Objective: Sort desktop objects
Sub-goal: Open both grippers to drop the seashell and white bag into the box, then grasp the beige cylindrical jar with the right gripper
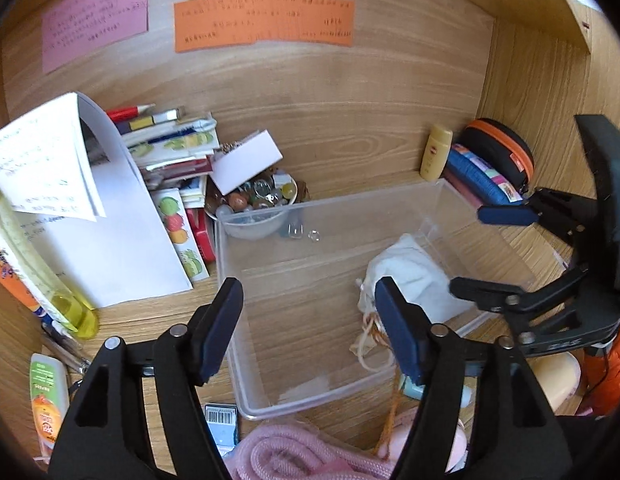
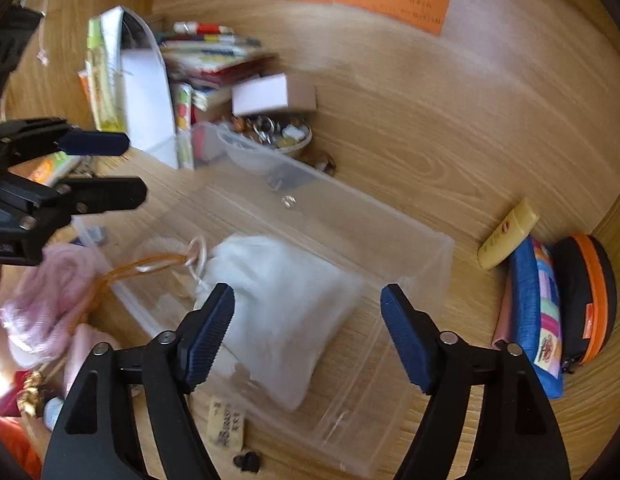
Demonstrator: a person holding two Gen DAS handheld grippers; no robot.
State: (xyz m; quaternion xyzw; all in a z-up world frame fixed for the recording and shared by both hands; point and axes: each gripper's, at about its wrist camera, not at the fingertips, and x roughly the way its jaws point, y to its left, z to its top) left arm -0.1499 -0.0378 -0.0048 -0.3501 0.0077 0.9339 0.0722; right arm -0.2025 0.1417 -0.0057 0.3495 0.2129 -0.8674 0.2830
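A clear plastic bin (image 1: 270, 248) (image 2: 410, 280) sits on the wooden desk. A white drawstring pouch (image 1: 414, 276) (image 2: 286, 312) lies inside it at the right end, its cords trailing over the rim. My left gripper (image 1: 310, 328) is open and empty above the bin's near edge. My right gripper (image 2: 308, 332) is open and empty just above the pouch; it also shows in the left wrist view (image 1: 486, 248), open. The left gripper shows in the right wrist view (image 2: 122, 168), open.
A bowl of marbles and trinkets (image 1: 254, 204) (image 2: 270, 140) stands behind the bin beside stacked papers and books (image 1: 110, 208). A yellow tube (image 1: 436, 152) (image 2: 506, 236), blue pouch (image 2: 534, 316) and black-orange case (image 1: 498, 152) lie at the right. Pink rope (image 1: 302, 456) lies in front.
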